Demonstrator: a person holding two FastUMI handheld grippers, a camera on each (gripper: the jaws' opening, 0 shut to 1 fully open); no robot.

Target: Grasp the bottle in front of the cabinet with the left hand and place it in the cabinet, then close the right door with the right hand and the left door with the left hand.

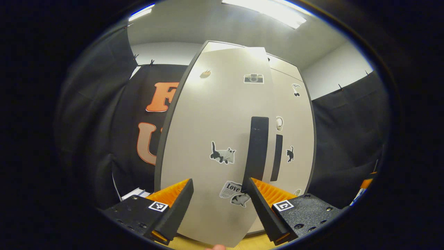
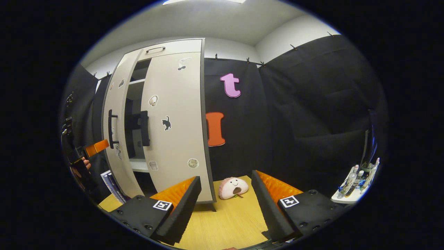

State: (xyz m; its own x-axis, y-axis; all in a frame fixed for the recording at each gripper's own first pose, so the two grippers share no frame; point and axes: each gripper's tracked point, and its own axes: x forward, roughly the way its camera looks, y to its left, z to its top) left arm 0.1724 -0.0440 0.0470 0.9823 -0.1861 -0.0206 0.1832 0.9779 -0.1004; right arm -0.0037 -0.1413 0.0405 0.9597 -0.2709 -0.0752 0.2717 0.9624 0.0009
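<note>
- In the left gripper view we see the left hand-held gripper (image 1: pixel 216 194) with its fingers spread apart and nothing between them, held close up against the left door (image 1: pixel 211 139) of the cabinet (image 1: pixel 295 114).
- That left door is partly swung in; its dark vertical handle (image 1: pixel 257 152) stands just above the gripper's right-hand finger, though we cannot tell whether the two touch.
- The door carries stickers: a cat sticker (image 1: pixel 222 153) near its middle, a camera sticker (image 1: pixel 253 78) higher up, and a newspaper-style one near the bottom edge.
- Beyond it the right door (image 1: pixel 293 139) sits flat against the cabinet front, with its own dark handle and a small black cat sticker.
- In the right gripper view the right hand-held gripper (image 2: pixel 225 194) also has its fingers apart and empty, hovering over the wooden surface (image 2: pixel 229 222), away from the cabinet.
- From there we see the right door (image 2: pixel 177 125) shut and the left door (image 2: pixel 116 132) standing ajar, with shelves visible in the gap between them.
- The left hand-held gripper (image 2: pixel 95 148) shows at the far left, just beside the left door's handle, with a hand (image 2: pixel 85 163) behind it.
- We cannot make out the bottle; the dim gap hides what stands inside the cabinet.
- A round pink plush toy (image 2: pixel 233 187) lies on the surface near the cabinet's right foot.
- A white tray of small bottles and tubes (image 2: pixel 353 184) sits at the far right.
</note>
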